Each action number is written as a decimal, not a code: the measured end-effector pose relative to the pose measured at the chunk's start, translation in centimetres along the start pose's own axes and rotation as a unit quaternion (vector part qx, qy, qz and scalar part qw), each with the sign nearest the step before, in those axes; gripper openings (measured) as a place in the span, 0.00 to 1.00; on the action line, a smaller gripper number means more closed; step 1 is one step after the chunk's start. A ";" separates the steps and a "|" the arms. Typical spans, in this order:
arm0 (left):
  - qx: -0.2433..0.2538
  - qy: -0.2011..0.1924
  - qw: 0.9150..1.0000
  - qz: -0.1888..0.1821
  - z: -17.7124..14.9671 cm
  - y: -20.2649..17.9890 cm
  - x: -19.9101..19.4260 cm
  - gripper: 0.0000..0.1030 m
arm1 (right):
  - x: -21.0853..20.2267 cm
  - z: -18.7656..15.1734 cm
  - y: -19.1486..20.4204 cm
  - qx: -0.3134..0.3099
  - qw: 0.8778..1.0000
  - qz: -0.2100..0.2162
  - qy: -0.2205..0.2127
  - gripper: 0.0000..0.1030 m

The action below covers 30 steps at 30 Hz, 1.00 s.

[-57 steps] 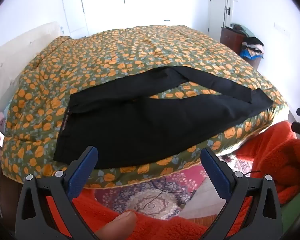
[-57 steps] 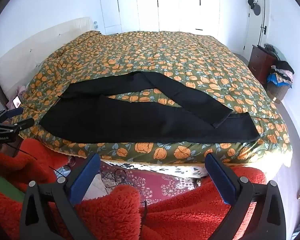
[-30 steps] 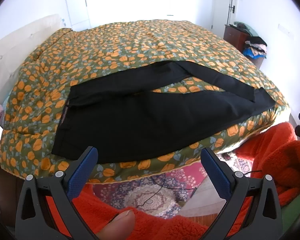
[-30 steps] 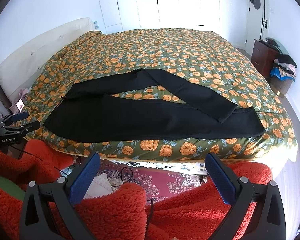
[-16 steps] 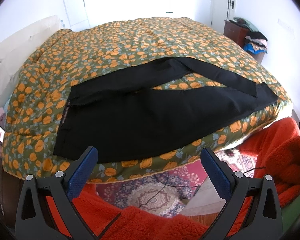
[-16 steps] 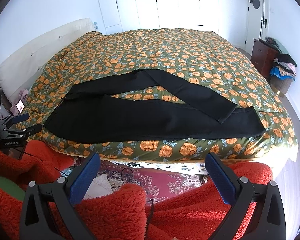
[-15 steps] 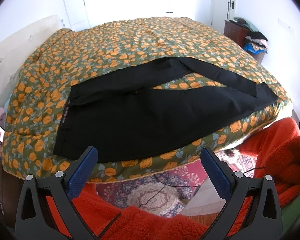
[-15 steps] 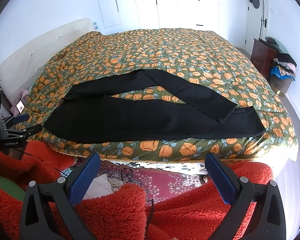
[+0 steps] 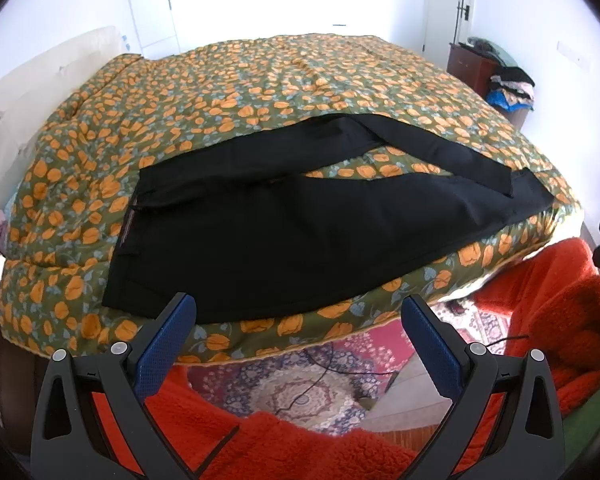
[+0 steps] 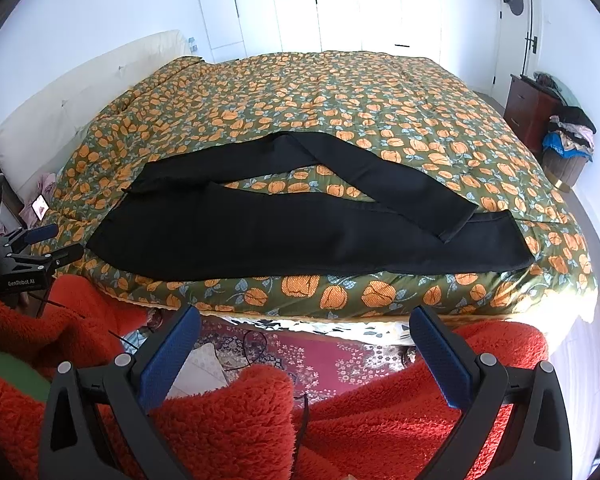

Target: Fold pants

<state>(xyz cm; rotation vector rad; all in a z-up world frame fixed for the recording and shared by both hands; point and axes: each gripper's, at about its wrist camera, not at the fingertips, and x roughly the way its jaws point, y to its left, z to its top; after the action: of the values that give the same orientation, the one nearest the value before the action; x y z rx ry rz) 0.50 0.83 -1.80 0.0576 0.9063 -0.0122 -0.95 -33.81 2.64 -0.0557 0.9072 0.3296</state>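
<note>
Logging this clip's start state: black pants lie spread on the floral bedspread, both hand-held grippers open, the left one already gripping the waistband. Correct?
Not quite. The left hand-held gripper grips nothing: the left wrist view shows it open, short of the black pants. The rest stands: floral bedspread, right hand-held gripper open.

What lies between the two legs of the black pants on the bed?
A bare wedge of the flowered quilt shows between the two legs of the black pants, closing where the far leg's hem crosses onto the near leg. The right wrist view shows it best.
</note>
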 end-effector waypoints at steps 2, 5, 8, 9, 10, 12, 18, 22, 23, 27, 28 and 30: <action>0.000 0.000 1.000 -0.001 -0.1 0.0 0.0 0.99 | 0.0 0.0 0.0 0.000 1.000 0.000 0.000 1.00; 0.000 -0.001 1.000 -0.001 0.1 -0.2 0.0 0.99 | 0.1 0.1 0.0 0.000 1.000 0.000 0.000 1.00; 0.001 -0.002 1.000 -0.002 0.1 -0.3 0.0 0.99 | 0.1 0.1 0.0 0.000 1.000 0.000 0.000 1.00; 0.002 -0.001 1.000 -0.002 0.1 -0.4 0.0 0.99 | 0.0 0.1 0.0 0.001 1.000 0.000 0.001 1.00; 0.003 -0.001 1.000 -0.002 0.0 -0.5 0.0 0.99 | 0.0 0.1 0.0 0.000 1.000 0.000 0.001 1.00; 0.003 0.000 1.000 -0.002 0.0 -0.6 0.1 0.99 | 0.1 0.1 -0.1 0.001 1.000 0.001 0.001 1.00; 0.002 -0.001 1.000 -0.002 0.2 -0.6 0.0 0.99 | 0.2 -0.1 0.1 0.003 1.000 0.001 0.000 1.00; 0.004 -0.002 1.000 -0.002 0.2 -0.8 0.0 0.99 | 0.2 0.0 0.0 0.002 1.000 0.001 0.000 1.00; 0.005 -0.002 1.000 -0.002 0.2 -0.8 0.1 0.99 | 0.2 -0.1 0.1 0.002 1.000 0.001 0.000 1.00; 0.003 -0.002 1.000 -0.002 0.3 -0.4 0.0 0.99 | 0.2 -0.1 0.0 0.002 1.000 0.002 0.000 1.00; 0.003 -0.002 1.000 -0.002 0.3 -0.4 0.0 0.99 | 0.2 -0.1 0.0 0.002 1.000 0.002 0.001 1.00; 0.003 -0.003 1.000 -0.002 0.3 -0.5 0.0 0.99 | 0.2 -0.1 0.0 0.002 1.000 0.002 0.001 1.00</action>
<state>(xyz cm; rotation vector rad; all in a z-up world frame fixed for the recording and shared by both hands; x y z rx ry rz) 0.66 0.36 -1.63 0.0607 0.9002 -0.0192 -0.89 -33.81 2.43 -0.0505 0.9094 0.3306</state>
